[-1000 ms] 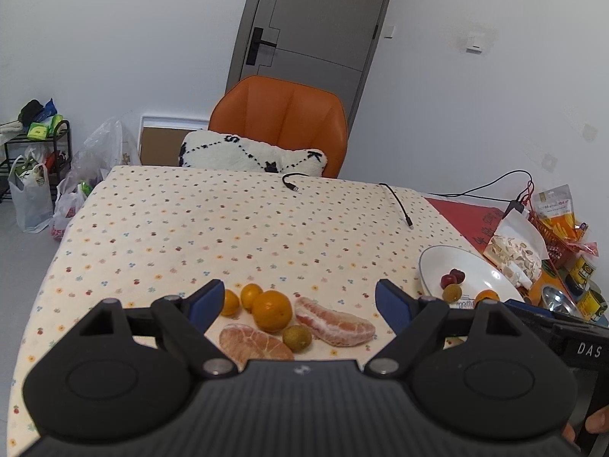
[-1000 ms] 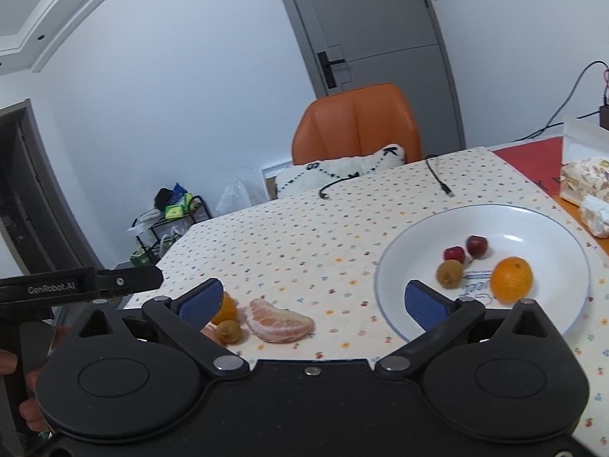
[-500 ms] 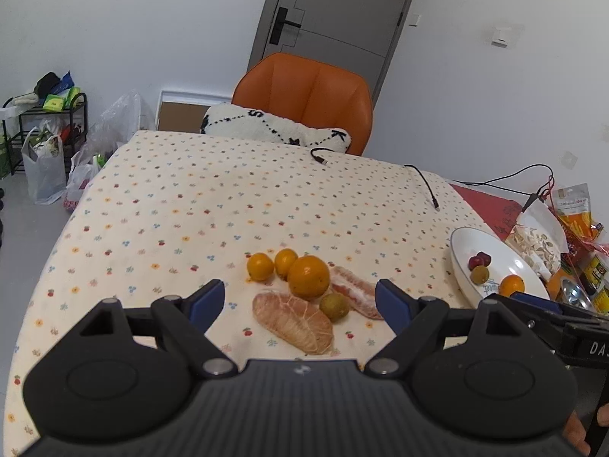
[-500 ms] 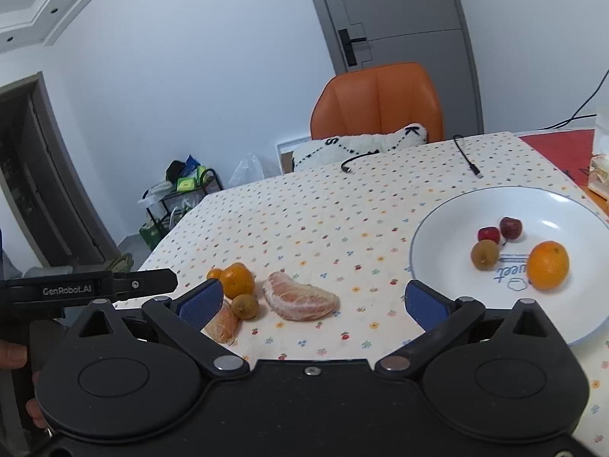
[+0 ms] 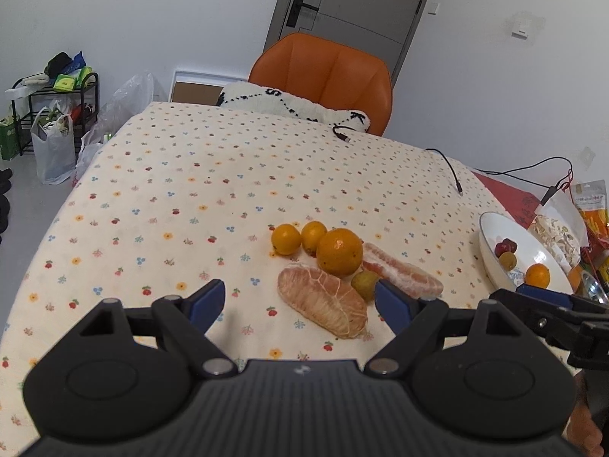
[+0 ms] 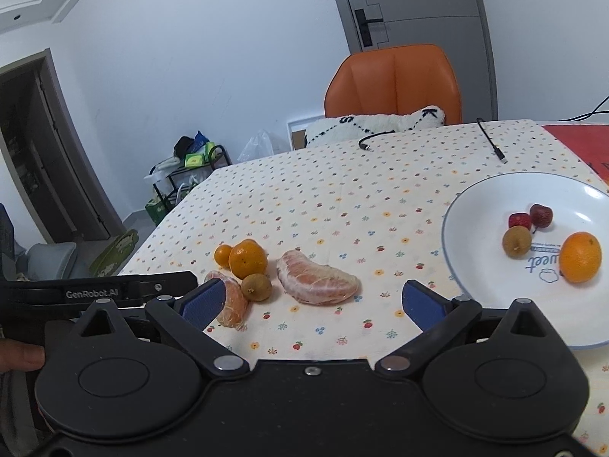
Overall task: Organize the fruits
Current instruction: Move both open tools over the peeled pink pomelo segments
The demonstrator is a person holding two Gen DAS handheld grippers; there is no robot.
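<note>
On the flowered tablecloth lies a cluster of fruit: a big orange (image 5: 339, 252), two small oranges (image 5: 286, 238), a brownish round fruit (image 5: 364, 285) and two peeled pomelo segments (image 5: 322, 304) (image 6: 316, 283). My left gripper (image 5: 300, 302) hovers open just in front of the nearer segment, nothing between its fingers. My right gripper (image 6: 311, 302) is open too, low over the cloth before the other segment. A white plate (image 6: 475, 205) to the right holds an orange (image 6: 580, 256), a brown fruit (image 6: 516, 240) and two red fruits (image 6: 531, 217).
An orange chair (image 5: 323, 76) with a white cushion (image 5: 293, 104) stands at the table's far edge. Two black cables (image 5: 449, 167) trail on the cloth. Snack packets (image 5: 571, 224) crowd the right side beyond the plate. A rack and bags (image 5: 49, 122) stand on the floor at left.
Both grippers sank and tipped downward toward the fruit cluster, which now sits higher and larger in both views. Their jaws stayed open.
</note>
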